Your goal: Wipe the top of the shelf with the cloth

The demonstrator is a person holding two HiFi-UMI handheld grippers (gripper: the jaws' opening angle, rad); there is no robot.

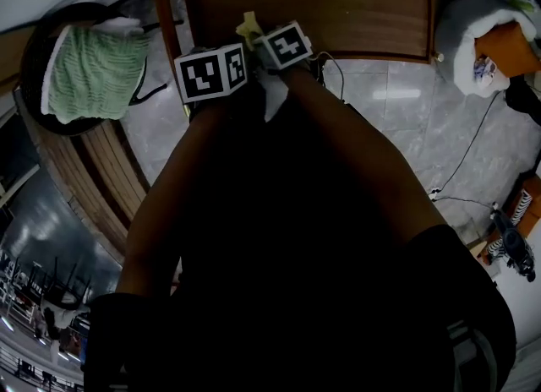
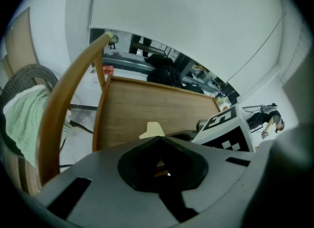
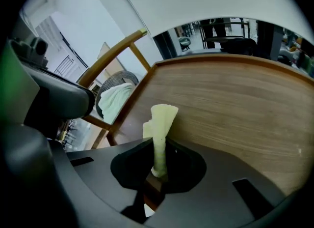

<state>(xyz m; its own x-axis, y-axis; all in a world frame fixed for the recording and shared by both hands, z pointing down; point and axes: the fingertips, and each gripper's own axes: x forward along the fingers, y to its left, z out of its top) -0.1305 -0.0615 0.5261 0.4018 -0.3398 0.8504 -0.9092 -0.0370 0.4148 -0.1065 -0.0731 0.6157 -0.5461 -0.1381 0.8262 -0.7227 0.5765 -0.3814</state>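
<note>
Pale-yellow cloth (image 3: 162,124), lengthwise along right claw (image 3: 156,172), pointing at shelf (image 3: 235,109)

Ahead of us lies the shelf top (image 1: 338,10), and we hold the left gripper (image 2: 159,165) and right gripper (image 3: 156,173) side by side at its near edge. The cloth (image 1: 248,25) stands between the right gripper's jaws. Left of the shelf, a towel (image 1: 93,73) lies in a basket (image 1: 27,65). To the right, a cable (image 1: 473,141) trails over the floor (image 1: 397,120).

Shot steeply down from head height, well above the wooden shelf top (image 1: 338,10); shot again from two low cameras, left and right, close over the same surface and facing forward across it, with the yellow cloth (image 1: 248,27) (image 2: 152,129) (image 3: 159,128) caught in all three
</note>
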